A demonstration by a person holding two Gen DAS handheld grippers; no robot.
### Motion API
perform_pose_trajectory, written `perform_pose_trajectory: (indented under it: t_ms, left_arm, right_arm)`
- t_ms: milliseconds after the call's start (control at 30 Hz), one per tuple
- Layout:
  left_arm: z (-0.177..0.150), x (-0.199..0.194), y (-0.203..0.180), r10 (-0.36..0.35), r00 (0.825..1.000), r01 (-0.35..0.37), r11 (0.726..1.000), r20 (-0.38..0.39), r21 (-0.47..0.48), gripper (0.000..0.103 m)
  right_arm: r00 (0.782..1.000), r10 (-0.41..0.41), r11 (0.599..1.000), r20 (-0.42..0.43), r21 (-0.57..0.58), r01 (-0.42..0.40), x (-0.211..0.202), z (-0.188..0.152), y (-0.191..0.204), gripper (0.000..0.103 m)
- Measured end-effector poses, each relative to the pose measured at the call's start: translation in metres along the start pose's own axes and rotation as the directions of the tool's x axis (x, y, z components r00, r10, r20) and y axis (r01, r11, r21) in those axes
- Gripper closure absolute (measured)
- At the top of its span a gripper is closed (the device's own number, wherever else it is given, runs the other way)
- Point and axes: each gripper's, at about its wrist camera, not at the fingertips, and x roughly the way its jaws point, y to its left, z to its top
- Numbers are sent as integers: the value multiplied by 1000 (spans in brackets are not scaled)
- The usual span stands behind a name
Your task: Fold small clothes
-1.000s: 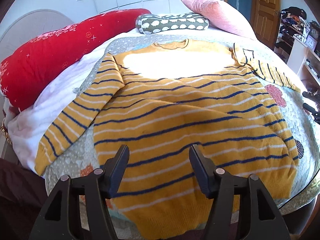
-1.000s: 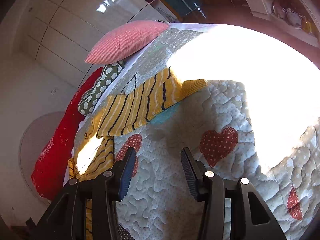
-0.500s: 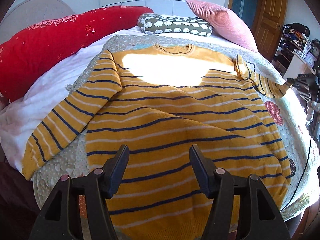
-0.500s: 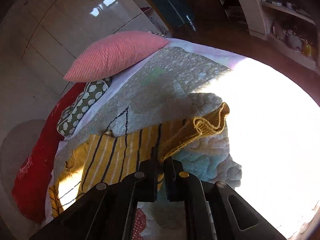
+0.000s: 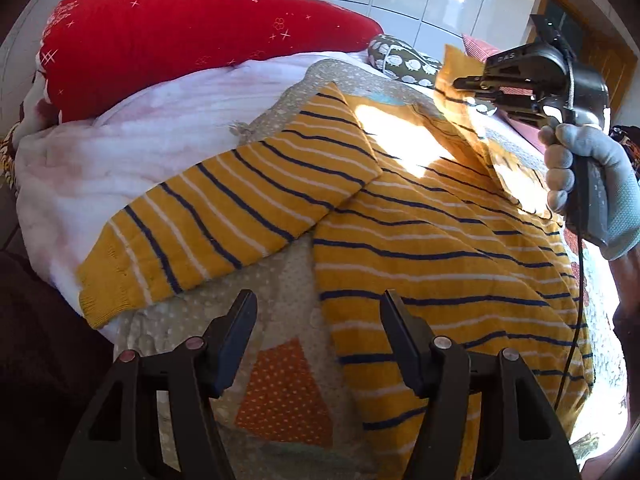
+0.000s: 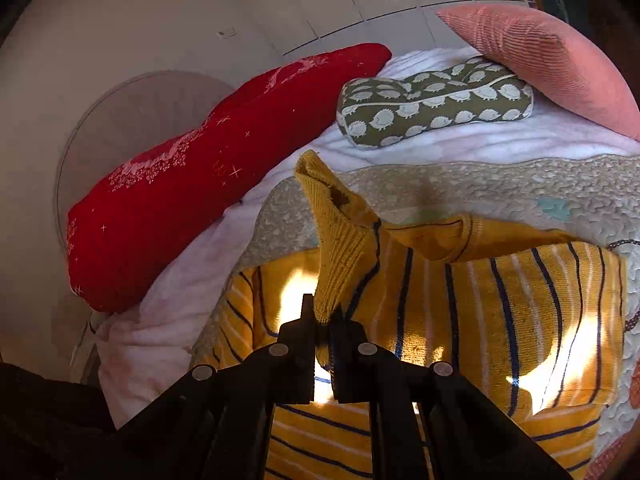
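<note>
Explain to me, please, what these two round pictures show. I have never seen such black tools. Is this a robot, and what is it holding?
It is not a robot. A person holds one hand tool in each hand; each tool has two fingers and a wide-angle camera looking along them, so the pictures look round.

In the left tool's picture, the left gripper stands open and empty above a yellow striped sweater spread on a quilted bed cover. A gloved hand holds the other tool at upper right.

In the right tool's picture, the right gripper is shut on the sweater's cuff and holds that sleeve over the sweater's body.

Behind lie a red cushion, a green patterned cushion and a pink pillow.
</note>
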Motion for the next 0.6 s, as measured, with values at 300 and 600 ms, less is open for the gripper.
perform_pose_trajectory:
  t_ms: [300, 600]
  left_arm:
    - [0, 2, 35, 10, 1000, -10, 997, -2, -70, 40]
    - [32, -2, 50, -17, 999, 21, 989, 27, -148, 37]
  right_arm:
    - [962, 21, 997, -271, -64, -40, 115, -55, 36, 73]
    - [987, 35, 997, -159, -64, -45, 29, -43, 7, 58]
